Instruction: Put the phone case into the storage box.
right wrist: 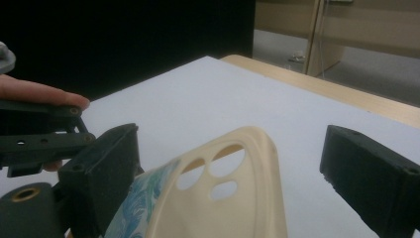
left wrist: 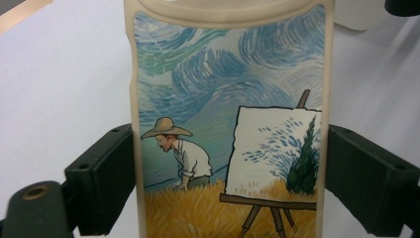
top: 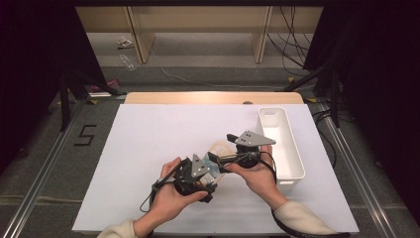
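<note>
A person sits at a white table (top: 148, 148), holding a two-fingered gripper in each hand; both hands meet just below the centre of the high view. Between them is a cream phone case (left wrist: 228, 119) printed with a painting of a man in a straw hat beside an easel, under a swirling blue sky.

In the left gripper view, the left gripper (left wrist: 228, 173) has its black fingers (left wrist: 106, 173) pressed against the two long edges of the case, one at each side of the frame, holding it lifted off the table.

In the right gripper view, the right gripper (right wrist: 237, 173) is spread wide. The camera-cutout end of the case sits in the lower centre, near the left-hand finger (right wrist: 106, 173); whether they touch I cannot tell. The other finger stands well apart at the right.

A white rectangular bin (top: 280, 144) stands at the centre right of the high view, just beyond the right hand (top: 257, 173).

This looks like a hand-over in progress. The next move probably calls for the right gripper to close on the case's free end before the left lets go.
</note>
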`<state>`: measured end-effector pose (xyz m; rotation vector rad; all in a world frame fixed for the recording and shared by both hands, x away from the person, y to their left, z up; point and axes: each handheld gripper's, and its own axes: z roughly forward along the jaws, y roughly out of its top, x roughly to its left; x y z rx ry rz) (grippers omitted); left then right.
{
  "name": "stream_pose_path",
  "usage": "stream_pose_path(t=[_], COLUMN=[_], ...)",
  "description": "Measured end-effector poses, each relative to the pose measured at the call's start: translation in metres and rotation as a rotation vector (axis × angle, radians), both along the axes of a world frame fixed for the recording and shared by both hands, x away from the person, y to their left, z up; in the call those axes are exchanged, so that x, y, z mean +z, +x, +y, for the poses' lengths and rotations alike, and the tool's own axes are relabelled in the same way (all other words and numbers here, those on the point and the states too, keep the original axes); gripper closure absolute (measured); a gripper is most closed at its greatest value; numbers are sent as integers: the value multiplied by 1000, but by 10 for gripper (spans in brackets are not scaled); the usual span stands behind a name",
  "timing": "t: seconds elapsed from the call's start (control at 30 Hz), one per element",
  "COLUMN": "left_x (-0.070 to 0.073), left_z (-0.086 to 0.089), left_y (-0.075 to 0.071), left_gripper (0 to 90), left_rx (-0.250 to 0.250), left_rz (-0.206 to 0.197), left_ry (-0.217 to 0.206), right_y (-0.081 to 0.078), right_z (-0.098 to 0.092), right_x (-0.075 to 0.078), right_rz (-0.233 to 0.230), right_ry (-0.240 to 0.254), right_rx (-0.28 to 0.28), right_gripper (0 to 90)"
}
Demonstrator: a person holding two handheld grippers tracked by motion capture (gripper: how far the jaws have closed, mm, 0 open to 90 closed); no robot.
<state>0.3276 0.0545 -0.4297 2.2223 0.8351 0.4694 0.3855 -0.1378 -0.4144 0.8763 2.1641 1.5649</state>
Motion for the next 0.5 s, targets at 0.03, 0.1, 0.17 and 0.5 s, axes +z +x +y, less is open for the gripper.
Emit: stream_pose_path(t=[0.03, 0.1, 0.17, 0.5], left_x=[0, 0, 0, 0], left_z=[0, 0, 0, 0], left_y=[0, 0, 0, -1], left_gripper=[115, 115, 115, 114], left_rx=[1, 1, 2, -1], left_rz=[-1, 1, 0, -2], left_ry=[0, 1, 0, 2], right_y=[0, 1, 1, 2], right_z=[0, 1, 2, 6], right_x=[0, -1, -1, -3], right_rz=[5, 9, 13, 31], right_ry=[2, 2, -2, -4], right_rx=[1, 3, 0, -6], right_gripper=[104, 110, 121, 168])
